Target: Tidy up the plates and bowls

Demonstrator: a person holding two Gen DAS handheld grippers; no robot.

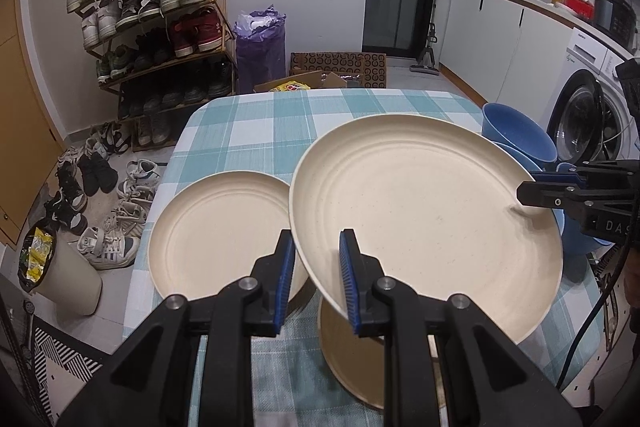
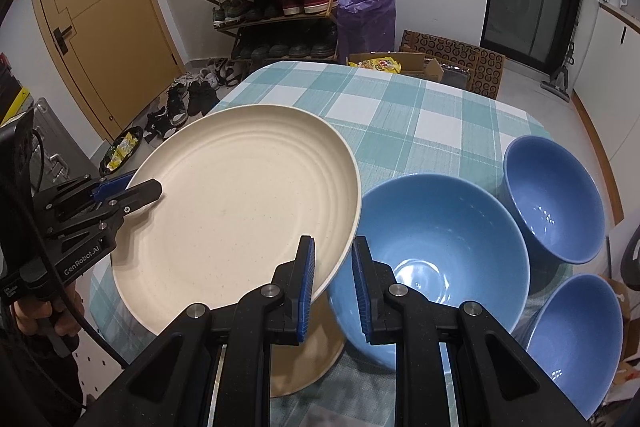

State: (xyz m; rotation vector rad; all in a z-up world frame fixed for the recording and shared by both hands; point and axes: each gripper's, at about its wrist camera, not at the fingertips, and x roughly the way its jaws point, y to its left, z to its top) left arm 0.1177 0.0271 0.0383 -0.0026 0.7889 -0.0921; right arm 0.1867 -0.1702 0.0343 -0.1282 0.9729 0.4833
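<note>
A large cream plate (image 1: 424, 211) is held in the air between my two grippers; it also shows in the right wrist view (image 2: 240, 203). My left gripper (image 1: 316, 283) pinches its near-left rim. My right gripper (image 2: 332, 283) pinches the opposite rim and shows in the left wrist view (image 1: 532, 193). A second cream plate (image 1: 216, 231) lies on the checked tablecloth (image 1: 256, 135) to the left. A third cream plate (image 1: 352, 359) lies under the lifted one. Three blue bowls stand at the right: a big one (image 2: 436, 259), one behind (image 2: 556, 199), one nearer (image 2: 576, 339).
A shoe rack (image 1: 156, 27), loose shoes (image 1: 100, 195) and a bin (image 1: 64, 267) stand on the floor left of the table. A purple bag (image 1: 260, 47) and cardboard boxes (image 1: 340, 69) are beyond the far edge. A washing machine (image 1: 592, 107) is at the right.
</note>
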